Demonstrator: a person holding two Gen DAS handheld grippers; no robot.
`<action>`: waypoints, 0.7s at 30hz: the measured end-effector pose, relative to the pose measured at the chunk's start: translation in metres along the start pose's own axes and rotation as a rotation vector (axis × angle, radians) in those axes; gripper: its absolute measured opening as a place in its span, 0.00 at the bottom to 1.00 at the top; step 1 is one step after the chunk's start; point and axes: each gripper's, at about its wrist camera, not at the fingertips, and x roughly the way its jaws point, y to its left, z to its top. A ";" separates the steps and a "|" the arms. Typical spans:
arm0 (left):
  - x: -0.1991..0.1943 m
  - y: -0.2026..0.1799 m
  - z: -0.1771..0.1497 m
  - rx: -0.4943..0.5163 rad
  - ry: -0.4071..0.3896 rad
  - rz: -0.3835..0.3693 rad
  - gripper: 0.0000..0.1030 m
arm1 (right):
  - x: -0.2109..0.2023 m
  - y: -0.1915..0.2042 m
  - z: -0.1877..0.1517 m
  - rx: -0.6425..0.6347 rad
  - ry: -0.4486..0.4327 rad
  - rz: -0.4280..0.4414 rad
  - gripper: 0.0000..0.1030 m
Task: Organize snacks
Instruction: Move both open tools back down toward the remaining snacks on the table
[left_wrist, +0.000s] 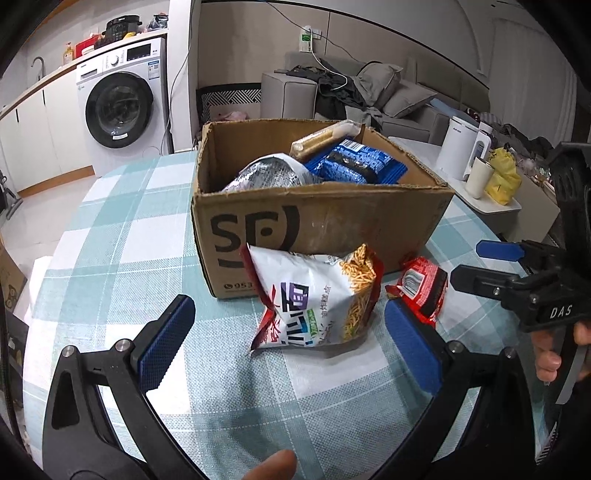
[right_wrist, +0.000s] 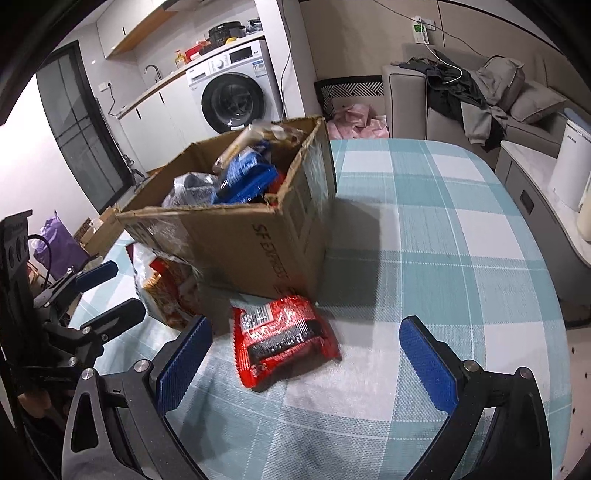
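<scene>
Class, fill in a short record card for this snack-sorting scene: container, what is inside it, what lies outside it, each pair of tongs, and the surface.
container: open brown cardboard box, upright
inside: blue snack packets, silver foil bag, clear-wrapped biscuit pack
outside, by the box: white noodle-snack bag, red snack packet
left tongs: open, empty, facing the white bag
right tongs: open, empty, either side of the red packet
surface: teal-and-white checked tablecloth
</scene>
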 end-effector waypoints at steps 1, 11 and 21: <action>0.002 0.000 0.000 -0.002 0.003 -0.005 0.99 | 0.002 0.000 -0.001 -0.006 0.004 -0.007 1.00; 0.019 -0.005 -0.005 0.004 0.035 -0.020 0.99 | 0.021 0.000 -0.008 -0.038 0.043 -0.026 1.00; 0.039 -0.004 -0.002 -0.002 0.066 -0.024 0.99 | 0.038 0.008 -0.013 -0.104 0.088 -0.035 1.00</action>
